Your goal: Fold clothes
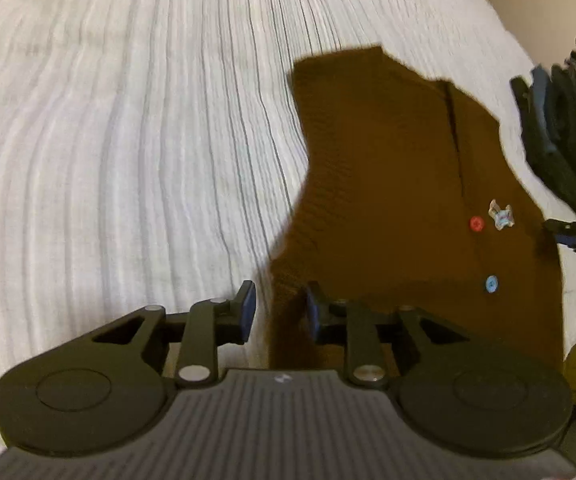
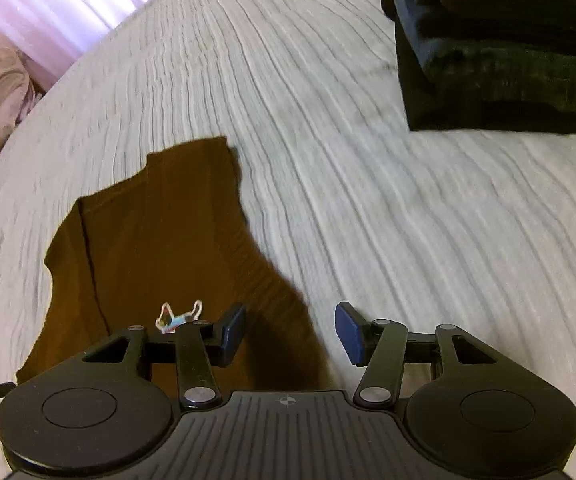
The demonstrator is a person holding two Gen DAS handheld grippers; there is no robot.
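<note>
The bed cover [image 2: 368,208] is pale cloth, crinkled in fine ridges and matt; the brown garment [image 1: 388,184] is a soft, dull knit with small glossy printed motifs [image 1: 500,213]. The stack of dark clothes [image 2: 508,52] looks thick and fuzzy; both grippers show matt black plastic, ribbed bodies, shiny metal pivot pins and blue rubbery fingers [image 2: 350,330].
</note>
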